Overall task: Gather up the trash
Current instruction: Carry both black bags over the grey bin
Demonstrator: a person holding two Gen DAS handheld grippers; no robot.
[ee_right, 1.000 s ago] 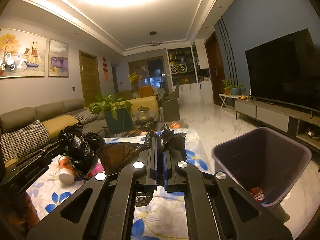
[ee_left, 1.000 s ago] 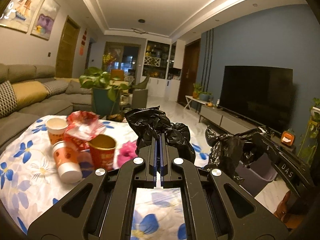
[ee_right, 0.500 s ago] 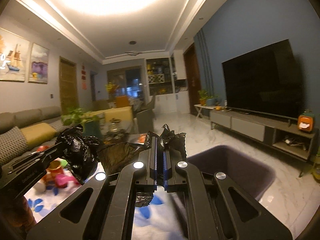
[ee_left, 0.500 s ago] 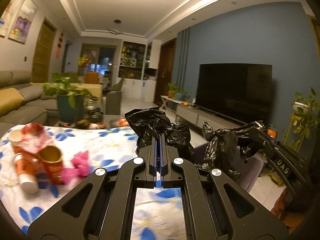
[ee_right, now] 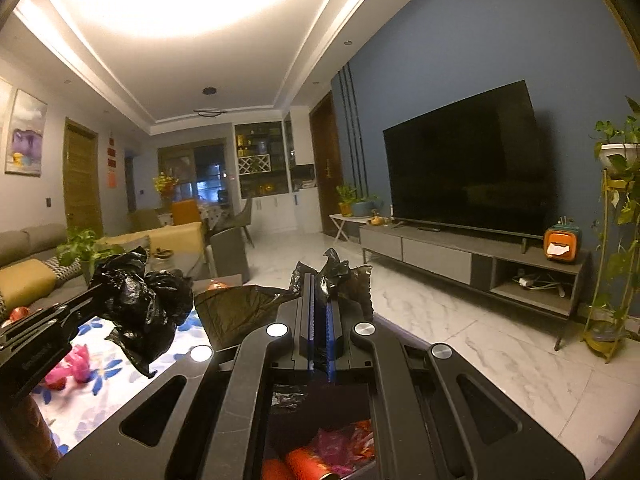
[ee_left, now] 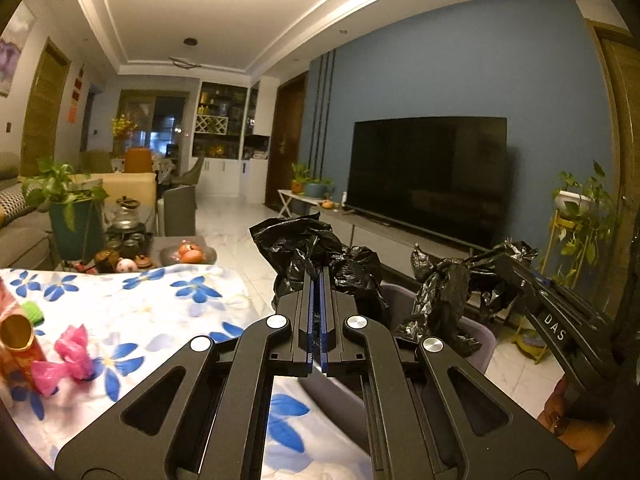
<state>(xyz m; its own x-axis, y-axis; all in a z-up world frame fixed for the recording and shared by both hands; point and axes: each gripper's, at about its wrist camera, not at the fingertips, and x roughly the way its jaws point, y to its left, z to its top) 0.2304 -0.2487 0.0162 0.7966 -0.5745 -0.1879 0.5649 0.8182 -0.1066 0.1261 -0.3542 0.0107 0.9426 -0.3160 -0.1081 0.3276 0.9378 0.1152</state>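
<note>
Left gripper (ee_left: 319,280): jaws closed on a bunched edge of the black trash bag (ee_left: 320,248); centre of frame
Right gripper (ee_right: 320,292): jaws pinched on the bag's opposite edge; centre of frame
Bag: thin film, soft, light, likely slippery and easily torn; best held at gathered rim folds
Bin (ee_left: 476,332): lower right, under the bag
Remaining trash: pink wrapper (ee_left: 68,354), lower left on floral cloth (ee_left: 160,308)

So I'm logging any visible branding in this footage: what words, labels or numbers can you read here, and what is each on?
"DAS": white letters on the right gripper, seen in the left wrist view.
Embossed lettering on the left gripper, in the right wrist view: too dark and blurred to read.
Red paper signs beside the wooden door: too small to read.
Red printed cup on the floral tablecloth: blurred, unreadable.
</note>
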